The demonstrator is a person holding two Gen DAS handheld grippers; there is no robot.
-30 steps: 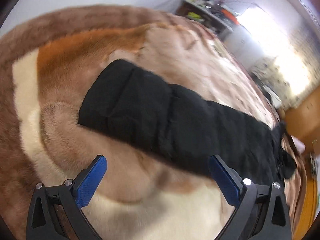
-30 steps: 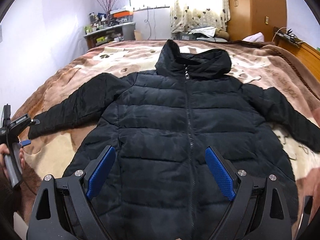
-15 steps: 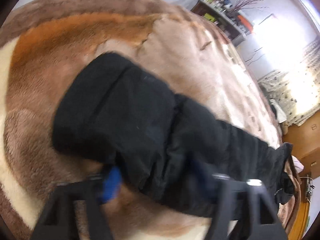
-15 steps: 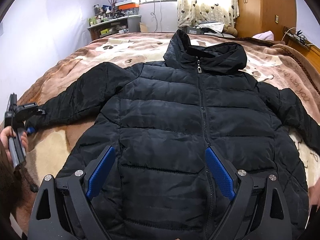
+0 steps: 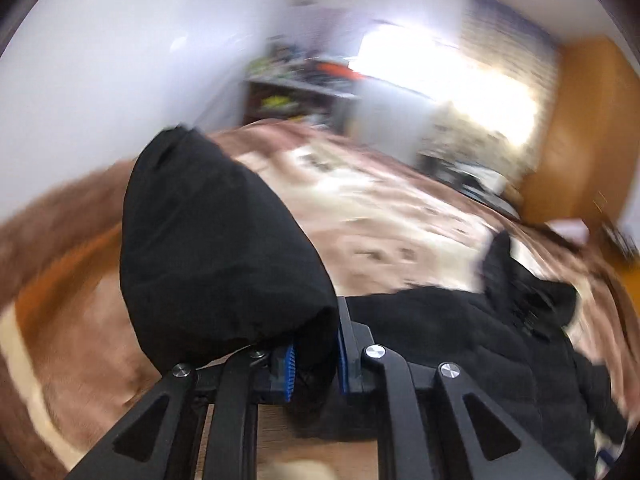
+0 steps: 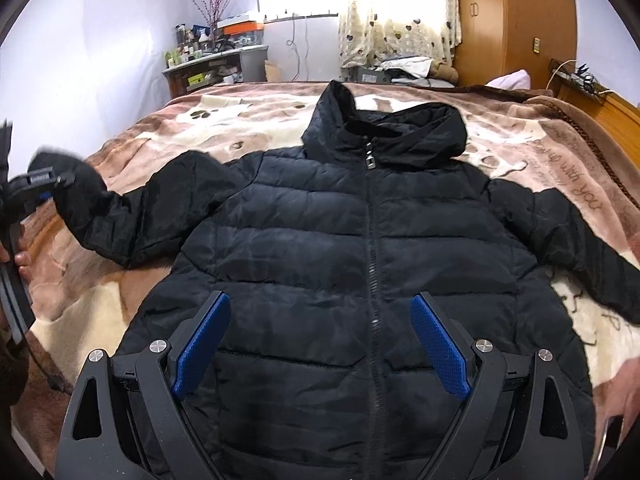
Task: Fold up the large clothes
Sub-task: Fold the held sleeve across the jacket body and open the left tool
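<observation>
At the left, the left gripper point(image 5: 314, 354) is seen closing its jaws on the cuff of the jacket's sleeve point(image 5: 224, 248), which is raised off the blanket point(image 6: 520, 148). The black jacket point(image 6: 340, 260) is spread face up on the bed. The right gripper point(image 6: 320, 338) is held above its hem, jaws apart, nothing between them.

Bed middle: the black jacket point(image 6: 320, 248) lies spread over the blanket point(image 6: 192, 128), covering most of it; no bare strip across the middle
Far side: open blanket beyond the hood point(image 6: 400, 136); past it a cluttered shelf point(image 6: 216, 60) and a wardrobe point(image 6: 512, 20) close the way
Left edge: the left gripper point(image 5: 314, 356) is closing on the raised sleeve point(image 5: 216, 248), which blocks its forward view
Near side: the right gripper point(image 6: 320, 344) hangs wide apart over the jacket's lower front; nothing between its fingers
</observation>
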